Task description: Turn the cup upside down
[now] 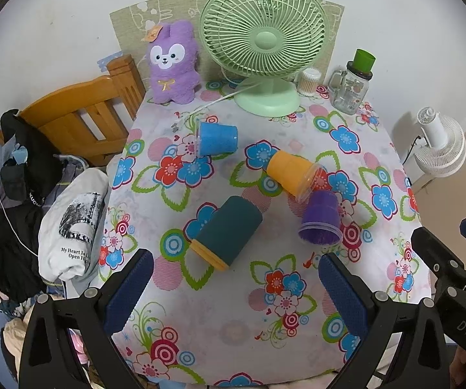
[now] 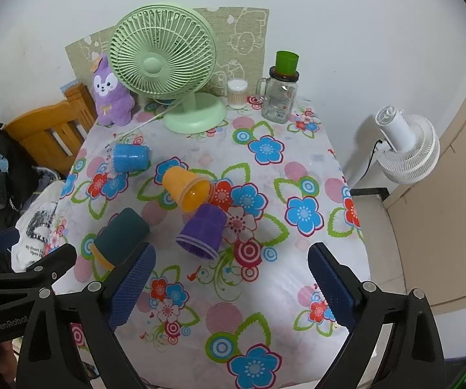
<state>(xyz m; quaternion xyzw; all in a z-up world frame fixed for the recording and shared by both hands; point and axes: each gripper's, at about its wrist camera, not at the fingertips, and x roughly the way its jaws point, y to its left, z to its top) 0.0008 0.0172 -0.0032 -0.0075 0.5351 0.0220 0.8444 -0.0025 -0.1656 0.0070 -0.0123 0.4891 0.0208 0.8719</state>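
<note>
Several cups lie on their sides on the flowered tablecloth [image 1: 220, 317]: a blue cup [image 1: 218, 138] [image 2: 130, 158], an orange cup [image 1: 292, 171] [image 2: 186, 188], a purple cup [image 1: 321, 218] [image 2: 203, 230], and a dark teal cup with an orange rim [image 1: 228, 231] [image 2: 119, 236]. My left gripper [image 1: 233, 295] is open and empty, hovering over the near part of the table, short of the teal and purple cups. My right gripper [image 2: 229, 287] is open and empty, just nearer than the purple cup. Each gripper shows at the edge of the other's view.
A green desk fan [image 1: 263, 45], a purple plush toy [image 1: 173, 63], a cotton swab jar [image 1: 309, 81] and a glass mug jar with a green cup on top [image 1: 351, 87] stand at the back. A wooden chair [image 1: 84, 113] with clothes is left; a white fan [image 1: 440, 144] right.
</note>
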